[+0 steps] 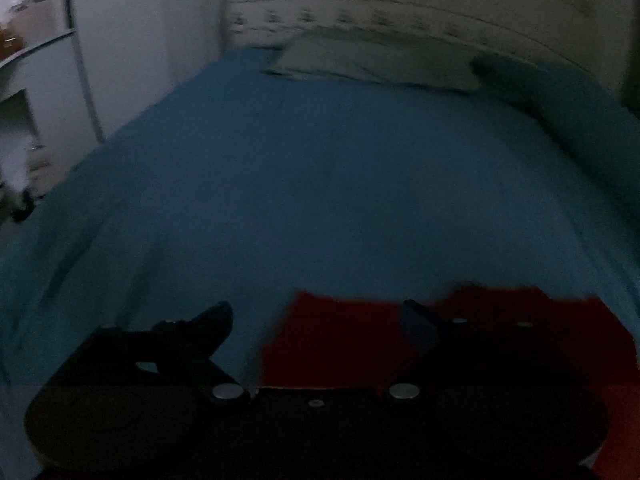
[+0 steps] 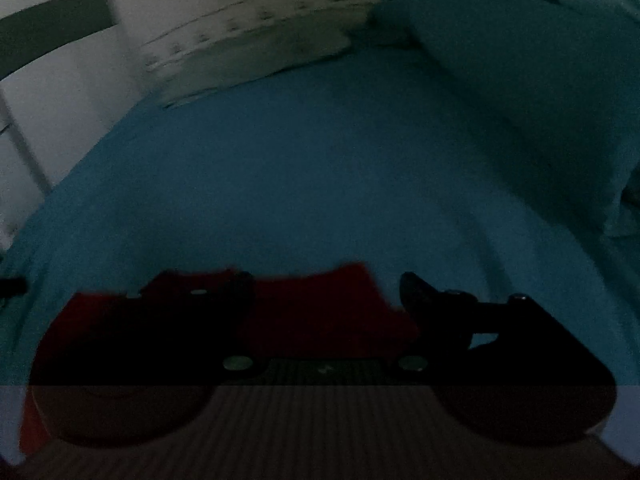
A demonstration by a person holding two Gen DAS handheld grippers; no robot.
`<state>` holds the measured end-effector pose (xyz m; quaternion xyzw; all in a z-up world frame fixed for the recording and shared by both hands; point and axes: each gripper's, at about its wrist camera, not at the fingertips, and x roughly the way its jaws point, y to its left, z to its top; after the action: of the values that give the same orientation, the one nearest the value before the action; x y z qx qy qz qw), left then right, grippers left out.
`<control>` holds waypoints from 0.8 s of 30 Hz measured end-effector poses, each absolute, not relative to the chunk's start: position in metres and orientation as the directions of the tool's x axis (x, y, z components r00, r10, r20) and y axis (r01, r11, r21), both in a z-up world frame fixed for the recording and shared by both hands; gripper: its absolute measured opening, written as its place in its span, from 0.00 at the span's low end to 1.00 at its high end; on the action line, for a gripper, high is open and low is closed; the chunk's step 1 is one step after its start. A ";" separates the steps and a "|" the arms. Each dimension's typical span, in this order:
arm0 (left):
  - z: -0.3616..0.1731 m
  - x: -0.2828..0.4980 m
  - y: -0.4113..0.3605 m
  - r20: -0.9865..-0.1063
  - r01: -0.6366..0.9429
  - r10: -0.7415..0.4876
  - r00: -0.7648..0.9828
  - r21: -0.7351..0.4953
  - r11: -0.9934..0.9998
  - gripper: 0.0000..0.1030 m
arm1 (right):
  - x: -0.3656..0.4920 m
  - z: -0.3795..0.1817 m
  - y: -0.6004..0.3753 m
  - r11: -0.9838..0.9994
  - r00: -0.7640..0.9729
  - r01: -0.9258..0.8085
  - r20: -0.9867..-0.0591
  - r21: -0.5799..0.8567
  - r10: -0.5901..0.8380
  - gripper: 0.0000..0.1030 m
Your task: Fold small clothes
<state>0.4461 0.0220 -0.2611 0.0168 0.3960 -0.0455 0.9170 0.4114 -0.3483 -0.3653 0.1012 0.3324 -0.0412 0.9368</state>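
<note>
A small red garment lies on the blue bed sheet near the front edge. In the left wrist view my left gripper is open above it, the left finger over the sheet, the right finger over the red cloth. In the right wrist view the same red garment lies between the fingers of my right gripper, which is open; its left finger is over the cloth, its right finger over the sheet. Both views are dim and blurred.
A pale pillow and a blue pillow lie at the head of the bed, against a light headboard. A white wardrobe stands to the left. The blue pillow fills the right wrist view's upper right.
</note>
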 end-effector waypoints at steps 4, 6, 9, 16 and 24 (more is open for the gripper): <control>-0.284 0.408 0.011 -0.777 0.165 -0.101 0.621 0.003 0.986 0.91 | 0.379 -0.380 -0.313 0.991 0.735 0.012 -0.673 0.130 0.079 0.95; -0.304 0.399 0.011 -0.814 0.160 -0.093 0.573 0.000 0.987 0.91 | 0.373 -0.398 -0.302 0.993 0.695 -0.019 -0.712 0.117 0.097 0.95; -0.332 0.389 0.018 -0.859 0.137 -0.061 0.509 0.011 0.991 0.91 | 0.371 -0.429 -0.302 0.996 0.621 -0.014 -0.780 0.089 0.078 0.95; -0.350 0.372 0.048 -0.889 0.089 -0.048 0.456 -0.008 0.996 0.91 | 0.367 -0.444 -0.342 0.999 0.617 -0.016 -0.785 0.050 0.050 0.95; -0.323 0.368 0.030 -0.881 0.095 0.013 0.474 0.065 0.993 0.91 | 0.366 -0.425 -0.378 0.998 0.572 0.065 -0.819 -0.005 -0.041 0.94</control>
<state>0.3684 0.0298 -0.3230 0.0527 0.5125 -0.0241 0.8568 0.3660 -0.3780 -0.4248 0.0126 0.4615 -0.0299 0.8866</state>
